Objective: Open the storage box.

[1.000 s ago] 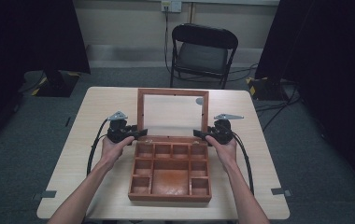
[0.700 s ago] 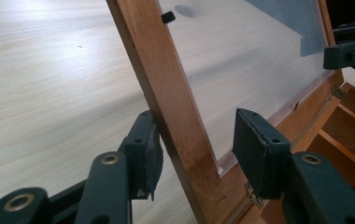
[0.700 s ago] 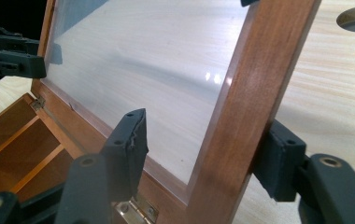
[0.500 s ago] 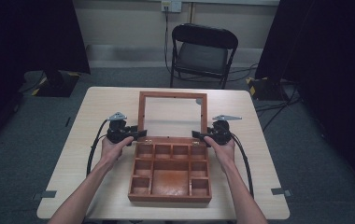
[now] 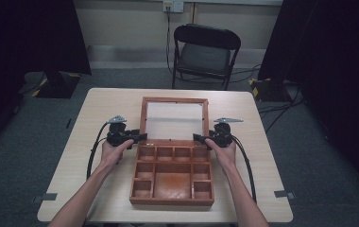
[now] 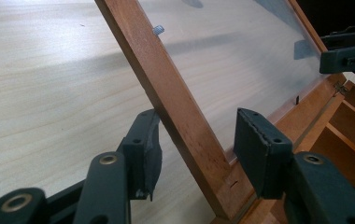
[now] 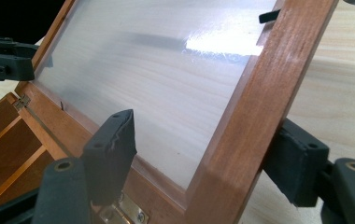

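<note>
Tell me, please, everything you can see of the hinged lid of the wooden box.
The lid is a reddish-brown wooden frame around a clear pane, through which the pale table shows. It stands open, leaning back from the box, joined along its lower rail by small metal hinges. A small knob sits on its outer face. The left gripper and right gripper each straddle a side rail near the bottom corners, jaws apart; the outer jaws look close to the wood, but contact is uncertain.
</note>
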A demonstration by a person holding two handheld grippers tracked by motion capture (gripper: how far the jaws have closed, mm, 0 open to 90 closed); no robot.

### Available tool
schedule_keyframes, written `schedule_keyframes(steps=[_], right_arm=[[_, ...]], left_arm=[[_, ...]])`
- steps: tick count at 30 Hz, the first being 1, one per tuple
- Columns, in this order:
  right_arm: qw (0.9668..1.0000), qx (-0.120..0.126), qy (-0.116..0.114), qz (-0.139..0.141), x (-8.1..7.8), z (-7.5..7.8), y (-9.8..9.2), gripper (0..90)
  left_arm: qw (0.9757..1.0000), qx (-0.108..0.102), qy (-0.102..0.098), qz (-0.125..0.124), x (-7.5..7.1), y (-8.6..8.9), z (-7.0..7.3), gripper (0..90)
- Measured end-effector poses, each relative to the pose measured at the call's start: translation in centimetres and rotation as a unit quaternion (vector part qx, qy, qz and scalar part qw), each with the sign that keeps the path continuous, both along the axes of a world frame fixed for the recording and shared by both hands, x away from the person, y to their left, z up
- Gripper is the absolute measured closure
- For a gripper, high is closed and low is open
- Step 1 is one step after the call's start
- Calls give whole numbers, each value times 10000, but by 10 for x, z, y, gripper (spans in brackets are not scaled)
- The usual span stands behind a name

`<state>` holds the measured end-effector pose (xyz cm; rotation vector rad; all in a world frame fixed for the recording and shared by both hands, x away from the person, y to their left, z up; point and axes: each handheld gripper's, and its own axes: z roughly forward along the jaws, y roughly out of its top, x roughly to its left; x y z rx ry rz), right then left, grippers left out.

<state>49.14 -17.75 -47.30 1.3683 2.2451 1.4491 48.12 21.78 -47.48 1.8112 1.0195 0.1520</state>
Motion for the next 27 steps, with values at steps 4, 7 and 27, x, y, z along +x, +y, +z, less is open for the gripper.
schedule_keyframes(steps=[4, 7, 27], right_arm=[[10000, -28, 21, -6, 0, -1, 1, 267], [10000, -15, 64, -23, 0, -2, 2, 259], [9985, 149, 513, -130, 5, -14, -5, 179]], left_arm=[[10000, 20, 36, 29, 0, -1, -1, 490], [10000, 35, 69, 24, 1, -1, -2, 477], [9995, 248, 188, 15, 5, -5, -6, 419]])
